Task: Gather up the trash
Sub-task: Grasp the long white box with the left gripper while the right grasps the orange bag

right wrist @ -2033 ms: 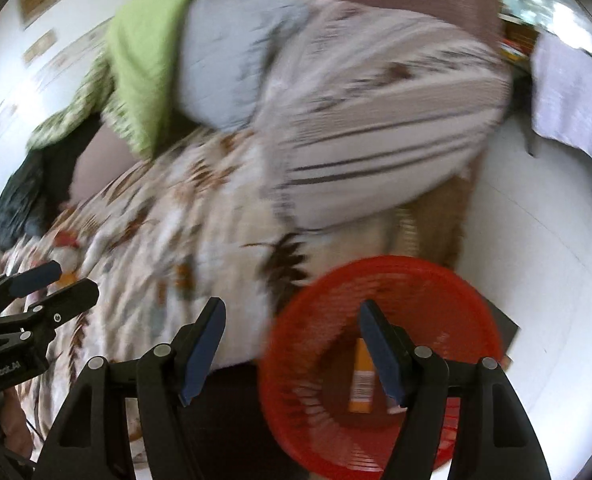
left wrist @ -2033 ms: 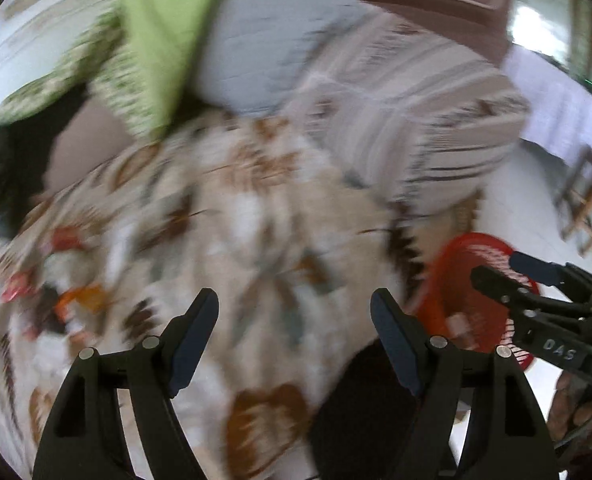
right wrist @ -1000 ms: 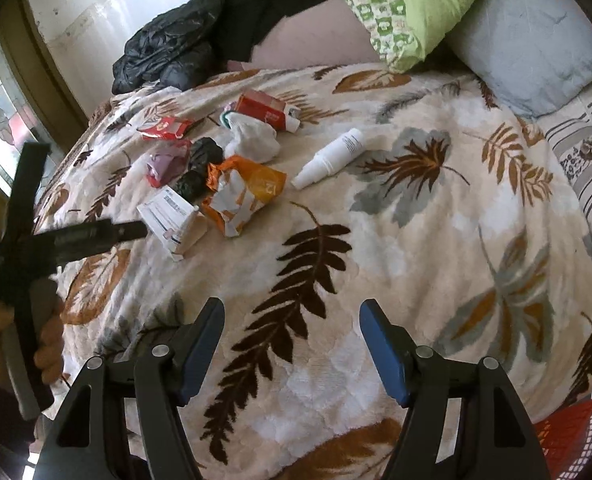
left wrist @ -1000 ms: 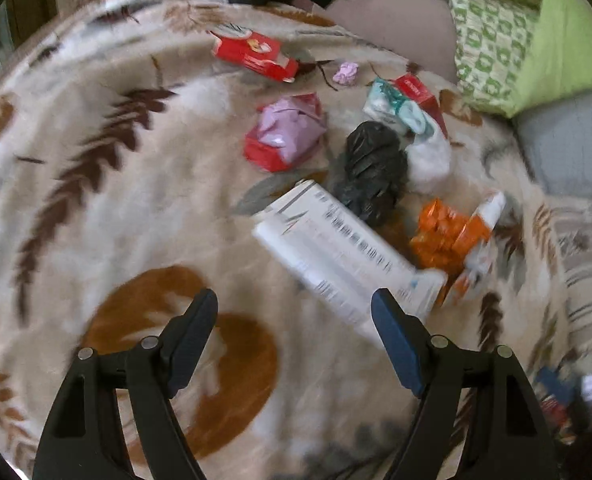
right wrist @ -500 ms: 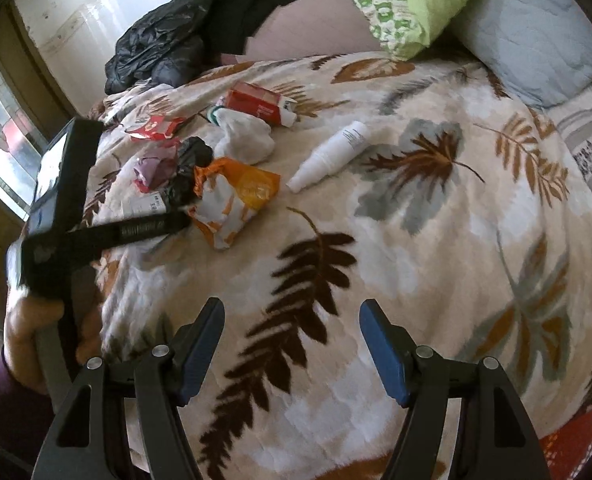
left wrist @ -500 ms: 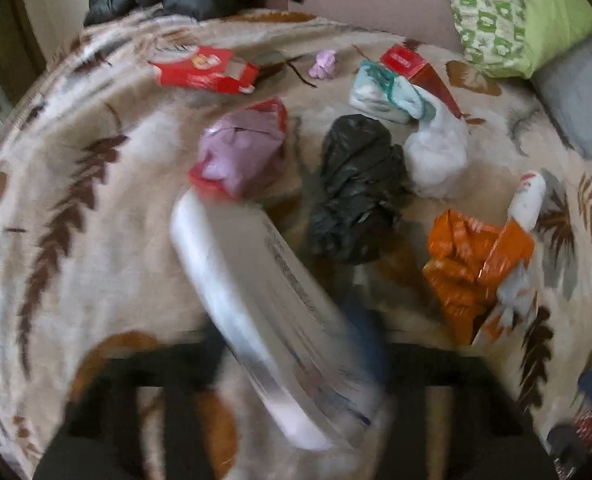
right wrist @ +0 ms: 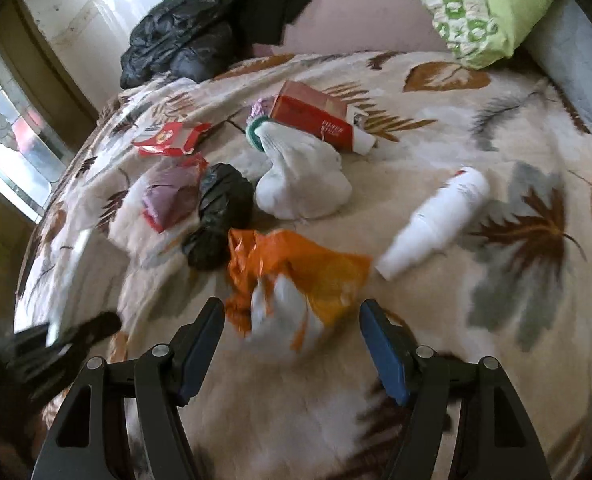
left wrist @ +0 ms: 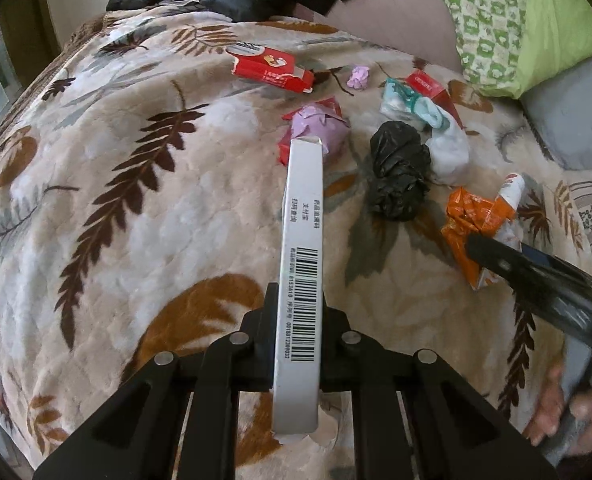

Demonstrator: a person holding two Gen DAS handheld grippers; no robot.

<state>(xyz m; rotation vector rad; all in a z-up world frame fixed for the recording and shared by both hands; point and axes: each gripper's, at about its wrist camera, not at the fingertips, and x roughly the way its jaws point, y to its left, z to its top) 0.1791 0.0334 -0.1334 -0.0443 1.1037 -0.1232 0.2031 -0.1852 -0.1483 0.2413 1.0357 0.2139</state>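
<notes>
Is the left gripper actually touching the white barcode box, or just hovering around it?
Touching. The left wrist view shows the left gripper shut on the white barcode box, both fingers pressed against its sides with no gap.

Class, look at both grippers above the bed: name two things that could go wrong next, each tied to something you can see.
1. The left gripper pinches the long white box near one end, so it might swivel or slip out.
2. The open right gripper hovers at the crumpled orange bag; closing could catch the plush blanket too.
</notes>
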